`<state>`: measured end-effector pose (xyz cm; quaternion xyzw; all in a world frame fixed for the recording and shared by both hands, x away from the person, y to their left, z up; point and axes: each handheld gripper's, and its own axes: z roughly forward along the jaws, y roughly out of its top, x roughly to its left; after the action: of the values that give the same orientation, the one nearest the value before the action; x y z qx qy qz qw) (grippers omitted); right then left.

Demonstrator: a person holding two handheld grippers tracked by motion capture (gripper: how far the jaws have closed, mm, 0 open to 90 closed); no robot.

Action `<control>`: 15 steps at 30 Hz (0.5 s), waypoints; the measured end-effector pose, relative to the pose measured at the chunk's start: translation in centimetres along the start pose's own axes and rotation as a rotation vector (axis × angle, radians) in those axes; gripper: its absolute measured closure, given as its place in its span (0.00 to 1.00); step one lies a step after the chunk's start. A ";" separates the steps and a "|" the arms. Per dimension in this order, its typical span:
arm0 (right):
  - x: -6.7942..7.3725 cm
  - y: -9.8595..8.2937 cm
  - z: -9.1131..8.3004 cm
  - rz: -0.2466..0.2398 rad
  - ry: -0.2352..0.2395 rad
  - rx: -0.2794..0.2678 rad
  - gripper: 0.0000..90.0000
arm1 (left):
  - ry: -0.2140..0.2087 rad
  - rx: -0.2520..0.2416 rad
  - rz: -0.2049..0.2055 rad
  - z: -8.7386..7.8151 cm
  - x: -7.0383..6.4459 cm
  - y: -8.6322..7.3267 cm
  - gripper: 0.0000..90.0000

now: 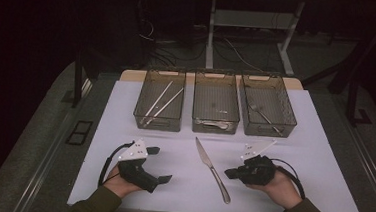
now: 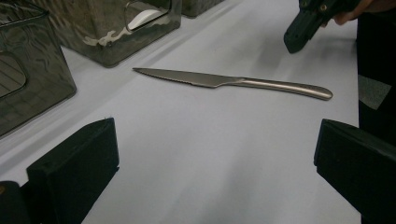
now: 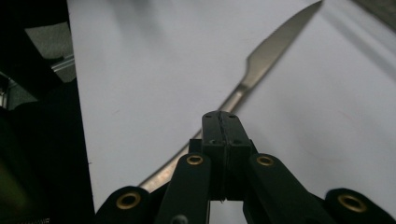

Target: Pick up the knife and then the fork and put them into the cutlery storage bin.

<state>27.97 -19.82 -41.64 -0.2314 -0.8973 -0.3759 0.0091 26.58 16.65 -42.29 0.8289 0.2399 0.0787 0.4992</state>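
Jaws of left gripper (image 1: 159,164) spread wide, empty; right gripper (image 1: 229,173) pressed closed on nothing. Both flank the silver serrated steel table knife (image 1: 212,169), flat on white tabletop (image 1: 320,195), near of three translucent bins (image 1: 214,130), likely sorting cutlery.

Dim room, lit counter w/ dark surroundings.
White rectangular counter (image 1: 317,160) sits on grey floor (image 1: 39,125); behind it a white metal desk frame (image 1: 211,32) w/ tangled black cables (image 1: 155,38) on the floor, back of room nearly black.
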 end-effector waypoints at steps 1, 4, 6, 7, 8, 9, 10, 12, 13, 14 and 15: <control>0.2 0.1 0.3 -0.003 0.006 0.005 1.00 | 0.000 0.001 0.000 0.0 0.0 0.0 0.00; 1.0 0.3 1.3 -0.013 0.025 0.033 1.00 | -0.001 0.001 0.000 0.0 0.0 0.0 0.00; 1.3 0.3 2.0 -0.049 0.030 0.061 1.00 | -0.001 0.000 -0.001 0.0 0.0 0.0 0.00; 1.4 0.3 2.3 -0.068 0.027 0.070 1.00 | -0.001 0.000 -0.001 0.0 0.0 0.0 0.00; 1.6 0.3 2.5 -0.077 0.030 0.081 1.00 | -0.001 0.001 0.000 0.0 0.0 0.0 0.00; 1.7 0.3 2.8 -0.083 0.034 0.089 1.00 | -0.001 0.001 0.000 0.0 0.0 0.0 0.00; 1.9 0.3 3.1 -0.091 0.039 0.102 1.00 | -0.001 0.001 0.000 0.0 0.0 0.0 0.00; 2.1 0.2 3.6 -0.114 0.042 0.126 1.00 | 0.001 0.000 -0.001 0.0 0.0 0.0 0.00; 2.2 0.2 3.7 -0.117 0.029 0.141 1.00 | 0.002 0.000 -0.001 0.0 0.0 0.0 0.00; 2.3 0.2 3.7 -0.117 0.029 0.144 1.00 | 0.003 -0.001 -0.001 -0.1 0.0 0.0 0.00; 2.3 0.3 3.7 -0.126 0.023 0.150 1.00 | 0.003 -0.002 -0.003 -0.1 0.0 0.0 0.00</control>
<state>26.56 -16.21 -43.65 -0.1689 -0.9355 -0.3101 0.0131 26.58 16.74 -42.27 0.8279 0.2418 0.0798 0.4997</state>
